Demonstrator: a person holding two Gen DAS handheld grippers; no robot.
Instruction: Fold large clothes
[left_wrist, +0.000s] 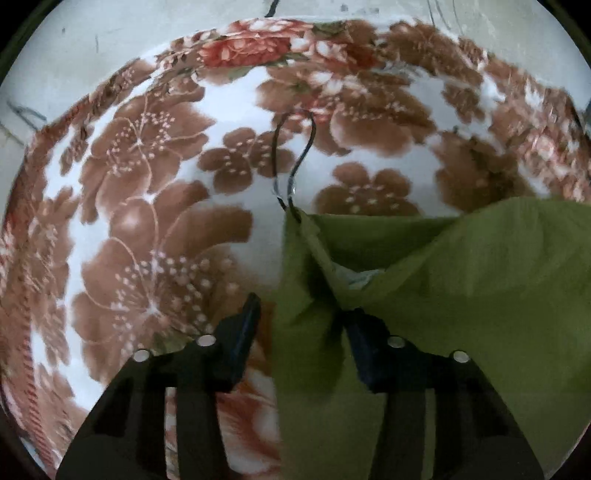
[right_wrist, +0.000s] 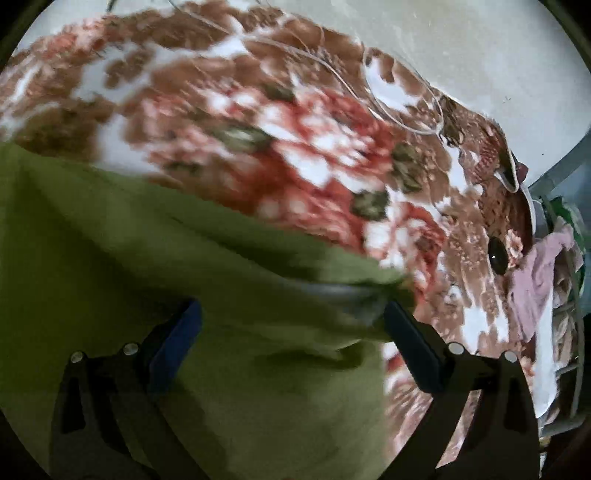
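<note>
From the left wrist camera I saw the green garment (left_wrist: 461, 295) lying on a floral blanket (left_wrist: 155, 206), filling the near right of the view. Its left edge ran up between the 2 jaws of the left gripper (left_wrist: 301, 321). The right finger sat partly under a fold of the cloth, while the left finger stood clear over the blanket. The jaws stood apart, and I could not tell whether the pads pressed the cloth.

From the right wrist camera the green garment (right_wrist: 184, 266) covered the near left. The jaws of the right gripper (right_wrist: 291, 317) stood wide apart, with the cloth and its grey-lined edge spread between them and neither pad pinching it. A thin black cord (left_wrist: 295, 162) lay on the blanket just beyond the garment's far corner. The picture was blurred.
</note>
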